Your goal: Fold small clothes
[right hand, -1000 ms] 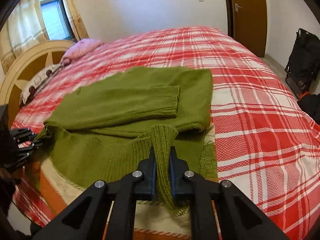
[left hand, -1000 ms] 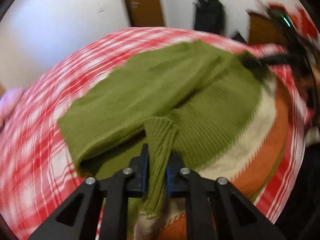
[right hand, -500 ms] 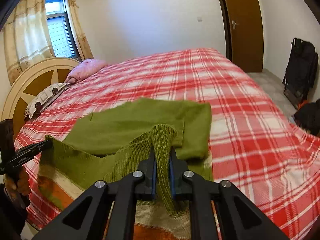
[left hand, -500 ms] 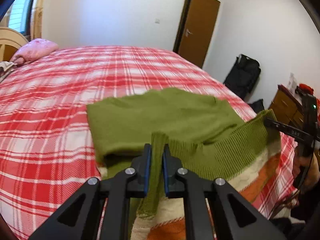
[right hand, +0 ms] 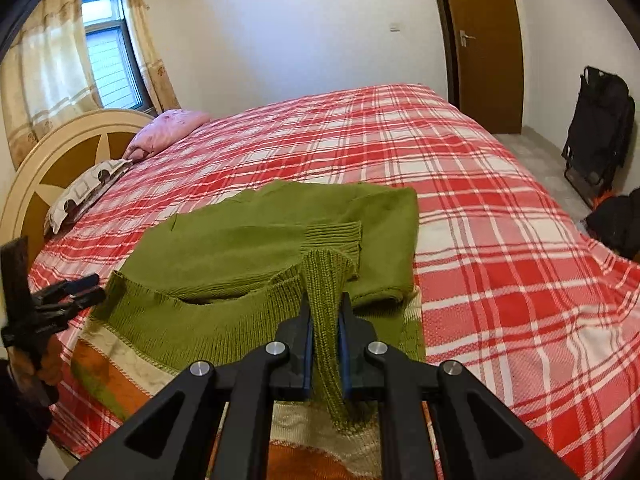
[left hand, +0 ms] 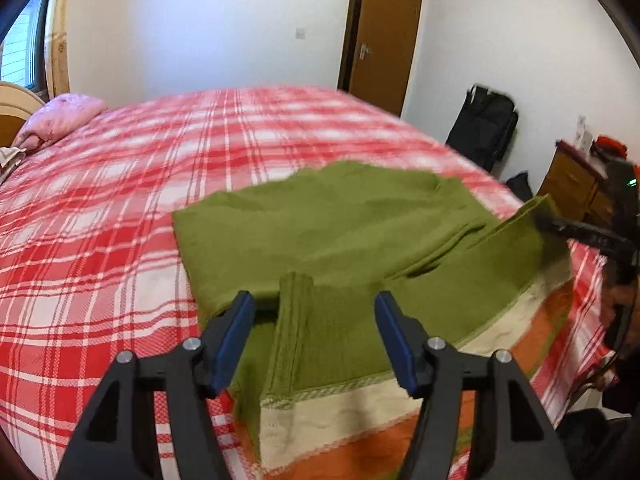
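A green knit sweater (left hand: 320,216) with cream and orange bands at its lower part lies on the bed, its sleeves folded across the body. My left gripper (left hand: 314,300) is opening. A ribbed fold of the green hem (left hand: 294,320) stands loose between its blue pads (left hand: 234,336), touching neither. My right gripper (right hand: 326,304) is shut on another pinch of the ribbed hem (right hand: 324,280) and holds it lifted above the sweater (right hand: 240,248). Each gripper shows in the other's view: the right gripper (left hand: 580,232) at the far hem corner, the left gripper (right hand: 80,292) beside the left hem corner.
The bed (right hand: 500,240) has a red and white plaid cover. A pink pillow (right hand: 168,132) and a patterned one (right hand: 84,192) lie by the round headboard (right hand: 52,172). A brown door (left hand: 380,40), a black bag (left hand: 482,128) and a wooden dresser (left hand: 576,184) stand beyond.
The left jaws have sprung apart and let go of the ribbed hem fold they pinched. The right gripper keeps its grip and has lifted its hem corner higher.
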`<state>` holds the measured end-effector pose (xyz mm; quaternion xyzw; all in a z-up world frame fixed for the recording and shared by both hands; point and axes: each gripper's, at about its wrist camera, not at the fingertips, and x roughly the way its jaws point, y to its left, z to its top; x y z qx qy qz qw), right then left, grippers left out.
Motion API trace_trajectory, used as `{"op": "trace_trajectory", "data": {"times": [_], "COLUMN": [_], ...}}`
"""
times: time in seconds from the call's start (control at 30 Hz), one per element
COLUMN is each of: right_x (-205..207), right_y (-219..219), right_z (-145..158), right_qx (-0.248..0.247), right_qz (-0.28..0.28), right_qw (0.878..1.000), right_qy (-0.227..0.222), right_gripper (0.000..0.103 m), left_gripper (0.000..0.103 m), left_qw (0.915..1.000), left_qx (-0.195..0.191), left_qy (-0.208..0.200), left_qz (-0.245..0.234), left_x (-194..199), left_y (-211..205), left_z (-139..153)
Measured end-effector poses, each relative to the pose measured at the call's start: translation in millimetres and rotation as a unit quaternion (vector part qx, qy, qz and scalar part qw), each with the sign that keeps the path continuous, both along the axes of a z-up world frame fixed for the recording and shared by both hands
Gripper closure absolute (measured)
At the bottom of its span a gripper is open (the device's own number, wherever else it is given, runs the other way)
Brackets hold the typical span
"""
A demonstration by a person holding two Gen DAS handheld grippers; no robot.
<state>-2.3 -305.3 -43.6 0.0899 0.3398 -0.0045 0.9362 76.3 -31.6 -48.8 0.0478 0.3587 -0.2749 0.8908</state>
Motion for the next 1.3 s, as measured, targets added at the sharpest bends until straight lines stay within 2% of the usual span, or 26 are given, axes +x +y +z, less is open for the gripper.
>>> {"op": "trace_trajectory", "data": {"times": [0.07, 0.13, 0.2, 0.27, 0.4, 0.6, 0.77, 0.87, 0.93, 1.03, 1.1, 1.3], "right_x": [-1, -2, -2, -2, -2, 2, 18, 24, 22, 17, 14, 11], "right_y": [-1, 0, 1, 2, 3, 1, 6, 10, 13, 12, 9, 4], "right_z": [0, 0, -1, -2, 1, 21, 38, 42, 39, 33, 30, 26], "right_qx": [0.004, 0.005, 0.004, 0.001, -0.001, -0.013, -0.036, -0.044, -0.052, -0.046, -0.038, -0.019], "right_qz": [-0.001, 0.000, 0.001, 0.001, 0.002, 0.005, 0.019, 0.026, 0.027, 0.025, 0.021, 0.013], "right_qw": [1.000, 1.000, 1.000, 1.000, 1.000, 1.000, 0.999, 0.998, 0.998, 0.998, 0.999, 0.999], "right_qy": [-0.001, -0.001, 0.001, 0.002, 0.001, -0.022, -0.036, -0.037, -0.035, -0.029, -0.026, -0.023], "right_gripper": [0.093, 0.093, 0.093, 0.093, 0.093, 0.093, 0.093, 0.093, 0.093, 0.093, 0.093, 0.093], "left_gripper": [0.038, 0.049, 0.077, 0.089, 0.095, 0.095, 0.096, 0.096, 0.095, 0.082, 0.051, 0.048], "left_qw": [0.9996, 0.9984, 0.9971, 0.9962, 0.9975, 0.9987, 0.9967, 0.9962, 0.9972, 0.9981, 0.9977, 0.9968], "left_qx": [0.019, 0.045, 0.061, 0.071, 0.042, -0.010, -0.032, -0.016, -0.011, 0.012, 0.032, 0.058], "left_qy": [0.019, 0.032, 0.045, 0.048, 0.044, 0.013, -0.022, -0.025, -0.017, -0.001, 0.004, 0.038], "left_qz": [0.006, 0.011, 0.011, 0.018, 0.035, 0.048, 0.071, 0.082, 0.072, 0.061, 0.060, 0.041], "left_x": [7, 10, 11, 11, 9, 5, 14, 25, 27, 23, 17, 20], "left_y": [-5, -12, -18, -20, -10, 4, 5, 3, 3, 9, 12, 4], "left_z": [-9, -18, -27, -33, -26, 15, 43, 44, 39, 24, 14, -16]}}
